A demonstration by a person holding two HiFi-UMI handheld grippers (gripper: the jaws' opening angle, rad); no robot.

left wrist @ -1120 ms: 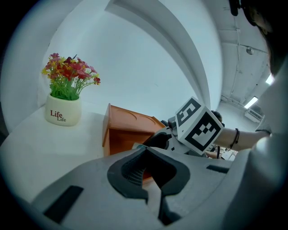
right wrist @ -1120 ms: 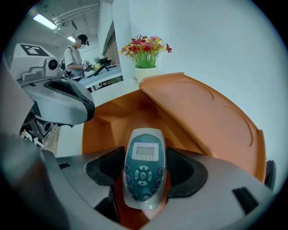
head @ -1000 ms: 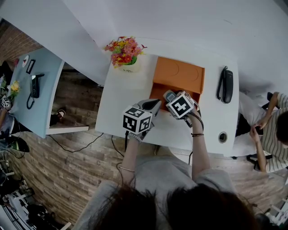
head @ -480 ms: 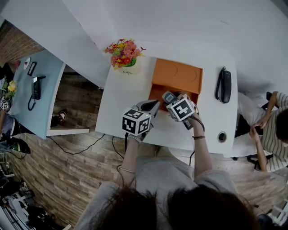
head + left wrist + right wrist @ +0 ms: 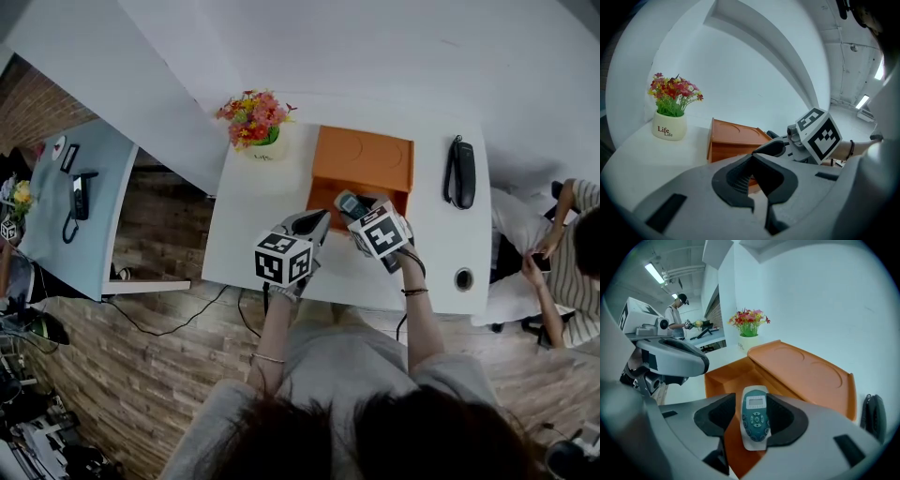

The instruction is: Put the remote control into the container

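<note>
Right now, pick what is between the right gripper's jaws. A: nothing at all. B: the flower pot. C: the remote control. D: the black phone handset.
C: the right gripper view shows the remote control, screen and buttons facing up, between the closing jaws of the right gripper, with the orange container behind it.

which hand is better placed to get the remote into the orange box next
Right. The right gripper has the remote control between its closing jaws, with the open orange container directly under it. The left gripper is shut with nothing in it and sits short of the container.
</note>
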